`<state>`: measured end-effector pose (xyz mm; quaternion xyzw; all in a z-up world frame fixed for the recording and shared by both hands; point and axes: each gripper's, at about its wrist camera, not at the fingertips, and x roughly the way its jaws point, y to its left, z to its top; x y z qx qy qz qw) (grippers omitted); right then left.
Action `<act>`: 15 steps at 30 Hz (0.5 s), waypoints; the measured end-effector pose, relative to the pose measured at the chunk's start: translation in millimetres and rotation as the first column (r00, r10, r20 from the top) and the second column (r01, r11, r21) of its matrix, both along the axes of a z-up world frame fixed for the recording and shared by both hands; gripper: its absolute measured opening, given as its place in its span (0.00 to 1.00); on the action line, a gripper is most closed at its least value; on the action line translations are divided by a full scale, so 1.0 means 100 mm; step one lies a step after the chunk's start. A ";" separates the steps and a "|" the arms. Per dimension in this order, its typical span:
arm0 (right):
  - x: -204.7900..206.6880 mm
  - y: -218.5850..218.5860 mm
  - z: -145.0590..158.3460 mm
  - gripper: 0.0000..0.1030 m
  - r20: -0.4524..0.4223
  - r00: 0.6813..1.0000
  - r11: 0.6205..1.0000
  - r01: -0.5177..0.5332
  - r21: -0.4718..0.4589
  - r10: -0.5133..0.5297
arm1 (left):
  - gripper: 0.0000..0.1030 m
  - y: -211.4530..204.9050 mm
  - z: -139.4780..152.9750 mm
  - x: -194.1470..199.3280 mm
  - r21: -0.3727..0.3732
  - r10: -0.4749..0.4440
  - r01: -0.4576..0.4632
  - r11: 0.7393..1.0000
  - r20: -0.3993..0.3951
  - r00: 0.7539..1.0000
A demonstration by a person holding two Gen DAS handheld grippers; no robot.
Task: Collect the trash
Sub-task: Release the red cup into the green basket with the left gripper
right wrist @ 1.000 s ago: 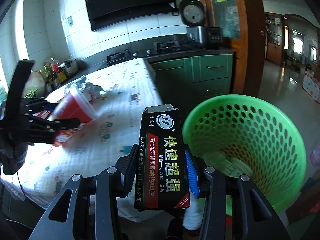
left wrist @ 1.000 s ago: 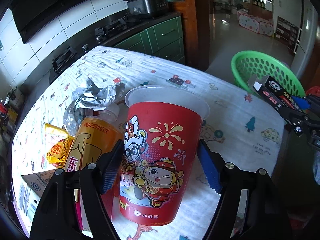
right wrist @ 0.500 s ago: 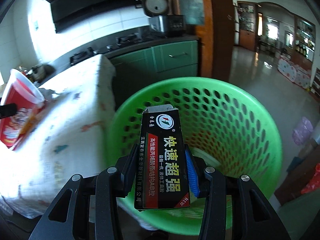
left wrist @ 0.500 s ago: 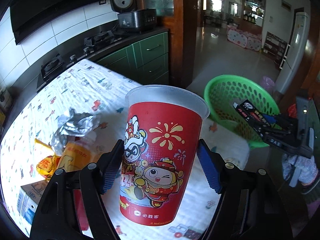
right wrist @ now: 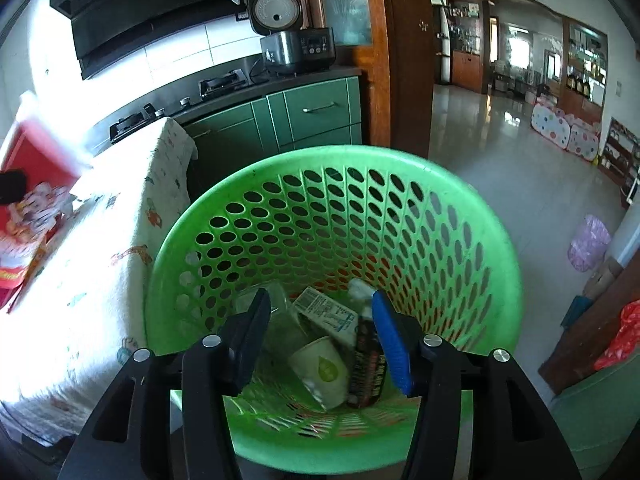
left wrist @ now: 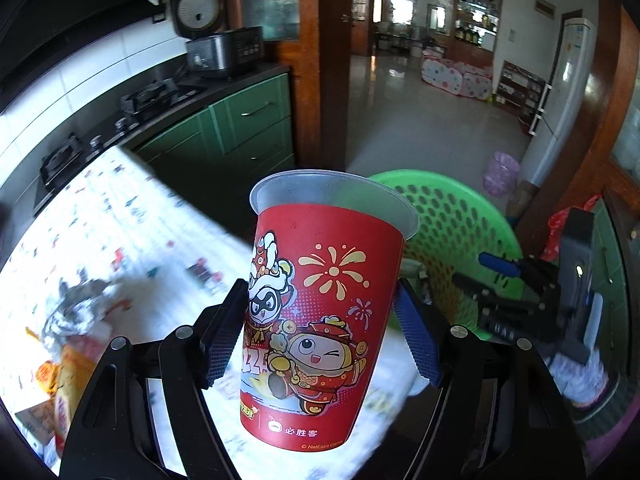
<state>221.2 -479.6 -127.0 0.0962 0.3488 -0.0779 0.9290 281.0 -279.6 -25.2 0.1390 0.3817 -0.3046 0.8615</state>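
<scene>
My left gripper (left wrist: 320,332) is shut on a red paper cup (left wrist: 320,320) with cartoon prints, held upright above the table's end. Behind it stands the green perforated basket (left wrist: 452,232). In the right wrist view my right gripper (right wrist: 322,340) hangs over that green basket (right wrist: 332,216); its jaws are opening and nothing sits between them. The black glue box (right wrist: 366,364) lies inside the basket among a white paper cup (right wrist: 324,368) and a small carton (right wrist: 328,314). The red cup (right wrist: 28,200) shows blurred at the left edge. The right gripper (left wrist: 516,280) also appears in the left wrist view.
The table with a printed cloth (left wrist: 120,232) still carries crumpled foil (left wrist: 76,308), an orange bottle (left wrist: 76,364) and a yellow wrapper (left wrist: 44,372). Green kitchen cabinets (right wrist: 312,116) stand behind the basket. A pink bag (right wrist: 588,244) lies on the tiled floor.
The right gripper's jaws widened and the black glue box dropped from them into the basket. The left gripper carried the red cup away from the table's trash toward the basket.
</scene>
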 end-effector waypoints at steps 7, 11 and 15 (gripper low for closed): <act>-0.35 0.00 0.15 0.61 0.068 0.998 1.000 -0.007 -0.028 0.009 | 0.70 -0.47 -0.10 -0.01 0.012 -0.049 0.049 0.999 -0.023 0.999; -0.55 -0.01 0.18 0.66 0.096 0.995 0.999 -0.001 -0.038 0.005 | 0.70 -0.68 -0.18 -0.02 0.017 -0.064 0.065 0.998 -0.043 0.997; -0.74 -0.02 0.17 0.68 0.111 0.994 0.998 0.005 -0.058 0.002 | 0.71 -0.86 -0.29 -0.03 0.018 -0.080 0.081 0.997 -0.078 0.994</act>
